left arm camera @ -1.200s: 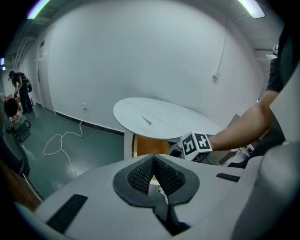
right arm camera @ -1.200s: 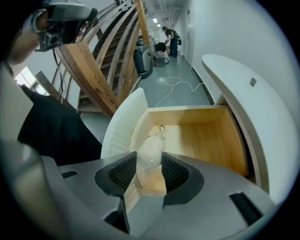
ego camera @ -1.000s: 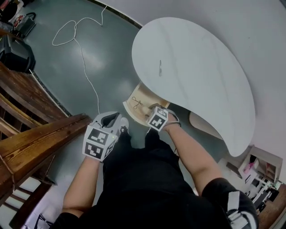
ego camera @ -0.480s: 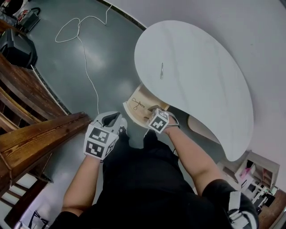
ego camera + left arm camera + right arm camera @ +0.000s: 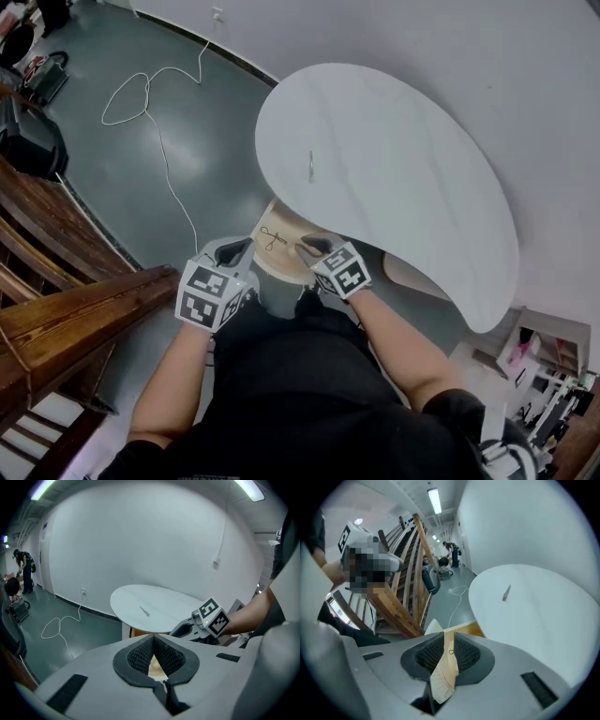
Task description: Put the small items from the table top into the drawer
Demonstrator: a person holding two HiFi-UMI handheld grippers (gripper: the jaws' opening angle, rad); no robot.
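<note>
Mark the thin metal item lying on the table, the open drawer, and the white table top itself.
thin metal item point(image 5: 310, 166), head view, its middle.
open drawer point(image 5: 279, 258), head view, bare wooden bottom.
white table top point(image 5: 403, 187), head view, bare surface right of the item.

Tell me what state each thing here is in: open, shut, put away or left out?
Drawer: open, pulled out under the table top.
Scissors-like item: lying inside the drawer.
Thin item: lying on the table top, not yet put away.
Left gripper: shut, empty.
Right gripper: open; its jaws have just been closing, with nothing between them.
</note>
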